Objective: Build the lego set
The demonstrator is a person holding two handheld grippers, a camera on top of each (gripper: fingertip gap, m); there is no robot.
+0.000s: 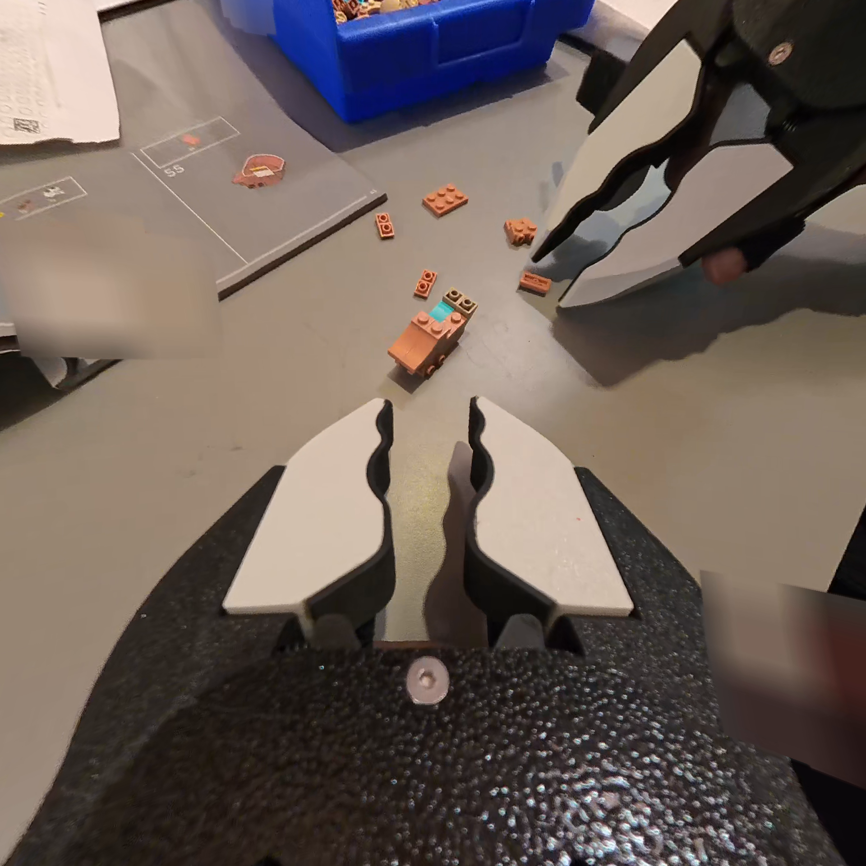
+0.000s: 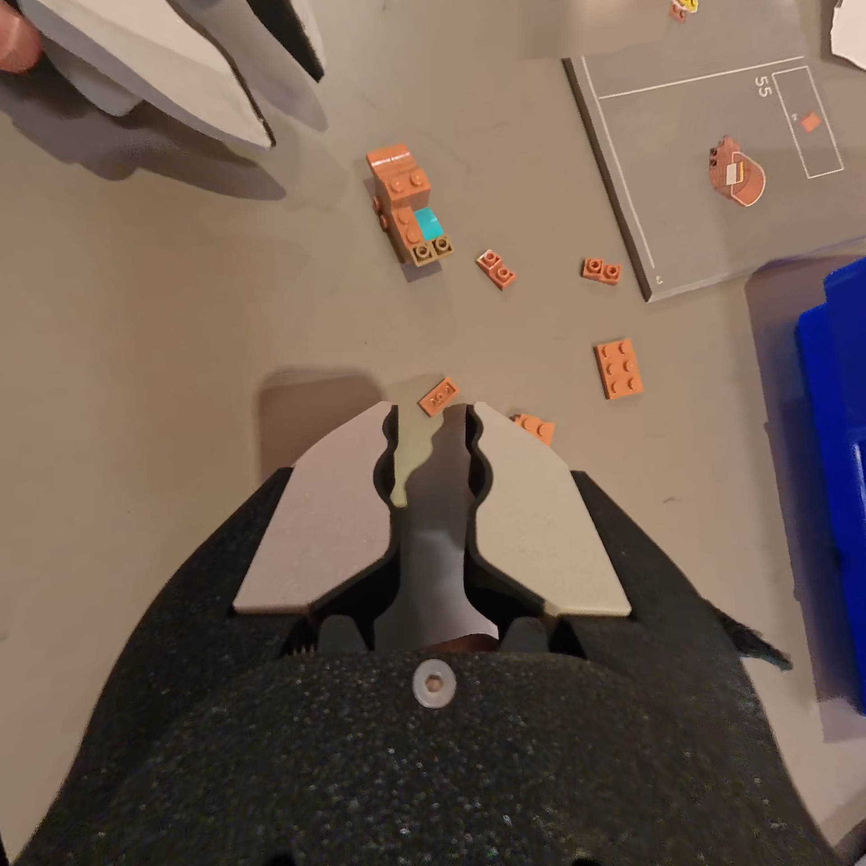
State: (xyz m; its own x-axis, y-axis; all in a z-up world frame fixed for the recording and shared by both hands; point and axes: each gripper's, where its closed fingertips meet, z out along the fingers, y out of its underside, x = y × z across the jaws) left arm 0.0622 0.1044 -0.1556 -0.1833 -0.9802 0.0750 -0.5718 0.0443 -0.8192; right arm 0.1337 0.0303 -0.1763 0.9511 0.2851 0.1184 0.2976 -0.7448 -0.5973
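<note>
Orange toy-block car (image 1: 429,335) sits alone on grey table (image 1: 187,468). Left claw (image 1: 431,405) apart, empty, just short of it. Right claw (image 2: 431,410) apart, empty, over small flat block (image 2: 438,396).

Grey tabletop (image 1: 140,468) in warm indoor light, with soft shadows

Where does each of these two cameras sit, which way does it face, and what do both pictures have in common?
Left wrist view: sits on the left gripper, looking along its open, empty fingers at the small brick model on the grey table; the right gripper and a fingertip show beyond.
Right wrist view: sits on the right gripper, looking down at a small flat brown plate; its fingers are open and empty.
Shared: the model, loose brown bricks, instruction booklet, blue bin.
</note>
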